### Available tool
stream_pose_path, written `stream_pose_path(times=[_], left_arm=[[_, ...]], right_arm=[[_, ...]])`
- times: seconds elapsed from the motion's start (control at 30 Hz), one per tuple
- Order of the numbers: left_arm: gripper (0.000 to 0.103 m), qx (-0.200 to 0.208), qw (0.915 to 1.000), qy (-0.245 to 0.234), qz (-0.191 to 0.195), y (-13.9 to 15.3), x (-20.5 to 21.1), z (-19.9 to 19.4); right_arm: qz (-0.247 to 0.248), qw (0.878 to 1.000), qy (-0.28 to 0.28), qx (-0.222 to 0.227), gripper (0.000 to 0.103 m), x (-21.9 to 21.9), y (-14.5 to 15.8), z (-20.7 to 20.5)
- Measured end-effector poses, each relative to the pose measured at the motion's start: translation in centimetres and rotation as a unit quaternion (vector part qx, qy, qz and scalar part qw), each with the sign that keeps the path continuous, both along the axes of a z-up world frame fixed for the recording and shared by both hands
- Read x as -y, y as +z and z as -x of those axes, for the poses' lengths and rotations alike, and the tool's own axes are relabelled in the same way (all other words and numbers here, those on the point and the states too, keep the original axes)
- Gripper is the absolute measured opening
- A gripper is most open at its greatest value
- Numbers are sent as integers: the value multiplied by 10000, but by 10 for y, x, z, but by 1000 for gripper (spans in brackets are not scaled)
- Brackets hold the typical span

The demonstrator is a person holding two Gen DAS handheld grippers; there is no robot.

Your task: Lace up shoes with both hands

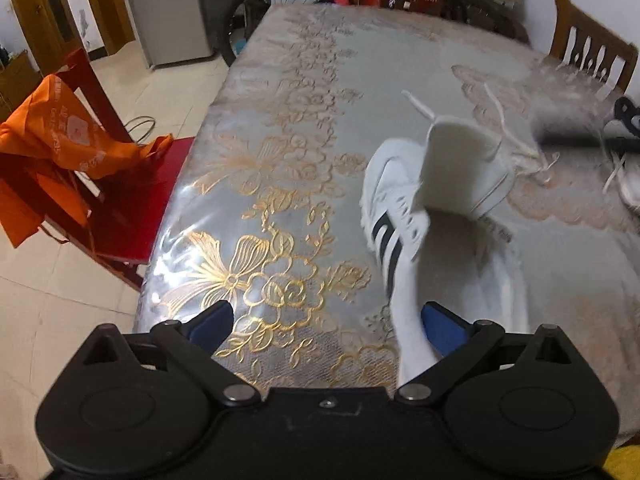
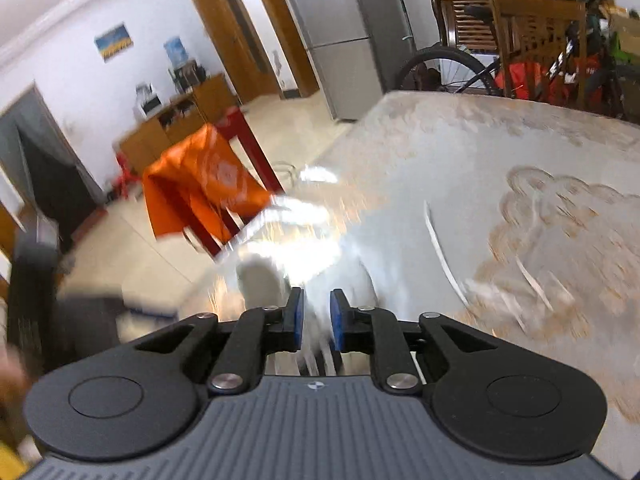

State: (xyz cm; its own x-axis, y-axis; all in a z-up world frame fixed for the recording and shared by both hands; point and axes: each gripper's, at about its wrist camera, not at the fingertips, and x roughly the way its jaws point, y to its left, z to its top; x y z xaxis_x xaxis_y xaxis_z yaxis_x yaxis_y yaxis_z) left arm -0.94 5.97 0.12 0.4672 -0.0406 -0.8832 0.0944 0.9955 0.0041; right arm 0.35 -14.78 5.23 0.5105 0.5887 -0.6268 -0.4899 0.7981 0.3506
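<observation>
The shoe (image 1: 432,208), white with three black stripes and its tongue raised, lies on the table (image 1: 280,120); its laces (image 1: 520,148) trail loose beyond the toe, and no writing on the shoe or on the orange bag (image 1: 68,136) left of the table can be read. The left gripper (image 1: 326,320) stands released, jaws wide, its right pad beside the shoe's heel. The right gripper (image 2: 316,320) shows a narrow gap between its pads, with nothing legible gripped in the blur.
</observation>
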Motion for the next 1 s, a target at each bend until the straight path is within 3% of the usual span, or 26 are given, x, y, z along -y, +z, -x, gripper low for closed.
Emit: stream_pose_path(times=[0.13, 0.2, 0.33, 0.43, 0.53, 0.57, 0.63, 0.7, 0.87, 0.93, 1.0], left_arm=[[101, -88, 9998, 171, 66, -2, -5, 2], [101, -86, 9995, 282, 117, -1, -11, 6], [101, -112, 9984, 451, 322, -3, -23, 12], [101, -127, 9973, 525, 492, -4, -29, 12], [101, -135, 9972, 513, 531, -5, -31, 11], [101, -129, 9975, 477, 508, -5, -30, 10], [100, -67, 9991, 367, 225, -4, -25, 11], [100, 44, 9997, 208, 91, -1, -21, 14], [101, 329, 9988, -11, 350, 17, -19, 24], [101, 463, 9983, -35, 352, 23, -20, 26], [101, 590, 9976, -47, 350, 29, -21, 28]], right_arm=[[-113, 9993, 220, -279, 16, -39, -7, -49], [15, 9971, 509, -563, 16, -52, -15, -53], [593, 9917, 1062, -419, 14, -62, -11, -32], [1005, 9779, 1722, -623, 14, -70, -12, -24], [1534, 9577, 2398, -419, 14, -88, -20, -11], [1660, 9524, 2540, -282, 14, -94, -22, -8], [1827, 9461, 2635, -459, 10, -105, -31, -11], [1745, 9482, 2579, -627, 7, -108, -37, -19], [1655, 9525, 2432, -783, 7, -107, -42, -26], [1538, 9604, 2237, -628, 14, -100, -34, -18], [1113, 9720, 1979, -603, 14, -85, -21, -11]])
